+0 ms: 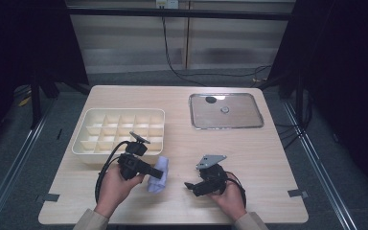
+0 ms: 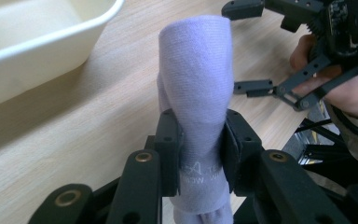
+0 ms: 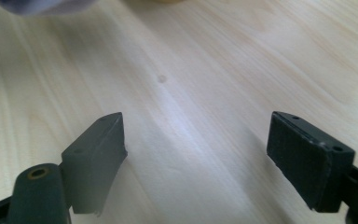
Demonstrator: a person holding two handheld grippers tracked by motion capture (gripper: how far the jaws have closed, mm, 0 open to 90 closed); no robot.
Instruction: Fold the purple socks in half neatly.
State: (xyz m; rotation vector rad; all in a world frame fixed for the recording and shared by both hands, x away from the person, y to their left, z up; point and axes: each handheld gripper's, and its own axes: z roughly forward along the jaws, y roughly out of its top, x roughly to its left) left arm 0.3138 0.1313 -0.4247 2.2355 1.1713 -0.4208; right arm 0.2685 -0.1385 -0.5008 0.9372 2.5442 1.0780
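Note:
A rolled lavender cloth (image 2: 196, 79) stands clamped between the two black jaws of my left gripper (image 2: 199, 156), which is shut on it. From above, the same cloth (image 1: 159, 173) hangs at the left gripper (image 1: 157, 173) just over the wooden table, near its front edge. My right gripper (image 3: 196, 154) is open, its jaws spread wide over bare wood with nothing between them. In the high view the right gripper (image 1: 190, 186) sits a little to the right of the cloth, pointing left toward it.
A cream tray with several compartments (image 1: 92, 143) lies just behind the left hand. A shallow metal tray (image 1: 258, 111) holding two small round items rests at the back right. The table's front edge (image 1: 172, 221) is close under both hands.

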